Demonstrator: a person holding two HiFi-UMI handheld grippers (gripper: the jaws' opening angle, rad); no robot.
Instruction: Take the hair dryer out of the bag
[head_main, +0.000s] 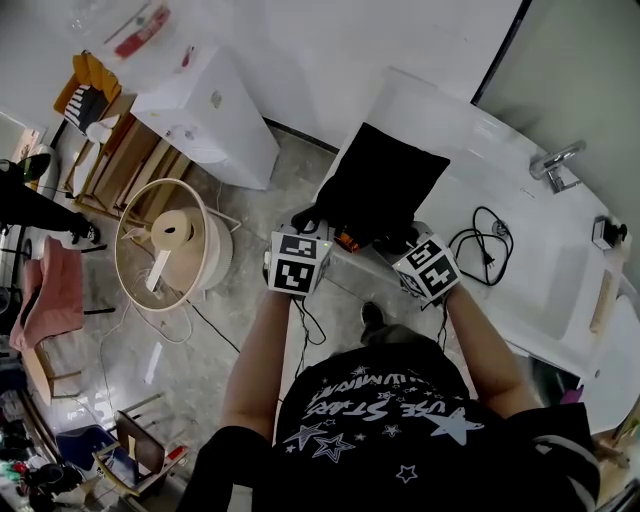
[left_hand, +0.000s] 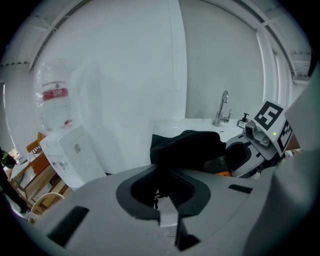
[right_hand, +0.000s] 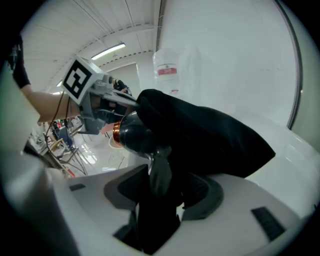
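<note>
A black bag (head_main: 385, 180) lies on the white counter (head_main: 500, 150) near its front edge. My left gripper (head_main: 305, 224) is at the bag's left corner, shut on the black cloth (left_hand: 190, 145), which runs into the left gripper's (left_hand: 162, 192) jaws. A dark grey hair dryer (right_hand: 134, 132) with a copper ring sticks partly out of the bag (right_hand: 215, 135); in the head view only its orange ring (head_main: 347, 240) shows. My right gripper (right_hand: 161, 186) is shut on the dryer's handle, at the bag's near right corner (head_main: 405, 243).
A black power cord (head_main: 482, 245) lies coiled on the counter to the right, with a tap (head_main: 555, 165) beyond it. A white cabinet (head_main: 215, 115) stands to the left. On the floor is a round fan (head_main: 172, 245) and, farther left, wooden furniture.
</note>
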